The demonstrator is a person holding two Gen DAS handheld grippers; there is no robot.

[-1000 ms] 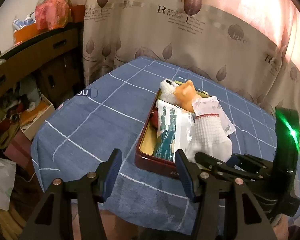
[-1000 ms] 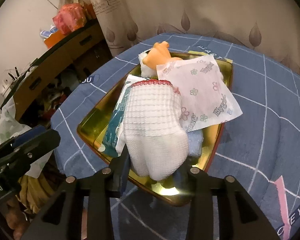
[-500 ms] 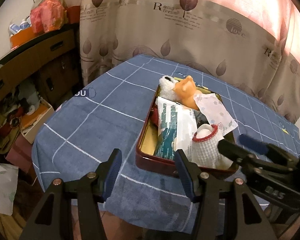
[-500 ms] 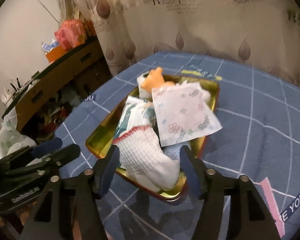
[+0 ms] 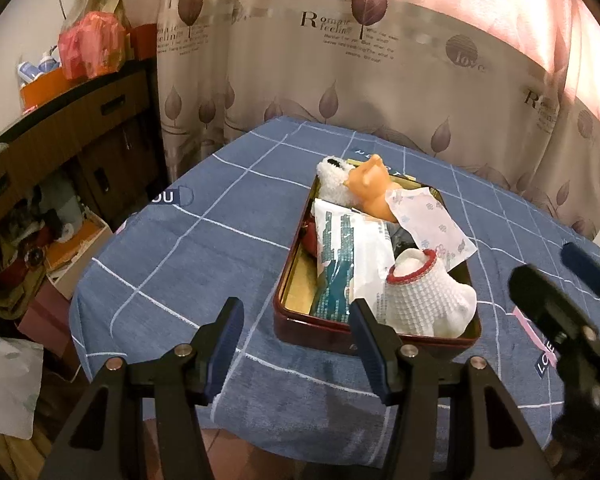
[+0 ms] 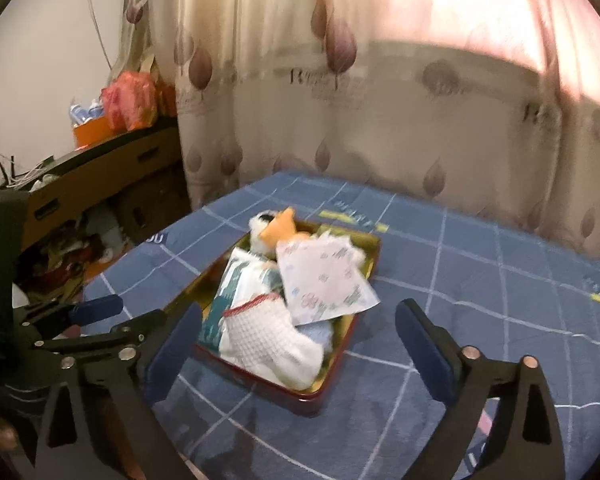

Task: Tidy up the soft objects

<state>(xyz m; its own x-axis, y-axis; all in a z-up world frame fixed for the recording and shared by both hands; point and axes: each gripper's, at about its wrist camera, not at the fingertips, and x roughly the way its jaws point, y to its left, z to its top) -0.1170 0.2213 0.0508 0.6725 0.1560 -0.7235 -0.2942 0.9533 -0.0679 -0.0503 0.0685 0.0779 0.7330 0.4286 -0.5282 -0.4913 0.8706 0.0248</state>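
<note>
A dark red tin tray point(image 5: 300, 322) point(image 6: 332, 380) sits on the blue checked tablecloth. In it lie a white knit sock with a red cuff point(image 5: 424, 300) point(image 6: 268, 340), a teal and white tissue pack point(image 5: 344, 256) point(image 6: 240, 284), a flowered white packet point(image 5: 428, 224) point(image 6: 324, 276), an orange plush toy point(image 5: 370, 188) point(image 6: 282, 230) and a white fluffy toy point(image 5: 332, 180). My left gripper point(image 5: 296, 346) is open and empty, just in front of the tray. My right gripper point(image 6: 300, 354) is open and empty, held back above the tray's near end.
A leaf-print curtain point(image 5: 340, 60) hangs behind the table. A wooden cabinet point(image 5: 60, 132) with clutter stands at the left, with boxes and bags on the floor point(image 5: 40, 248). The table edge point(image 5: 148, 392) is close below my left gripper.
My right gripper has let go of the white sock, opened wide and pulled back and up. The sock now lies in the tray's near end. My left gripper has barely moved.
</note>
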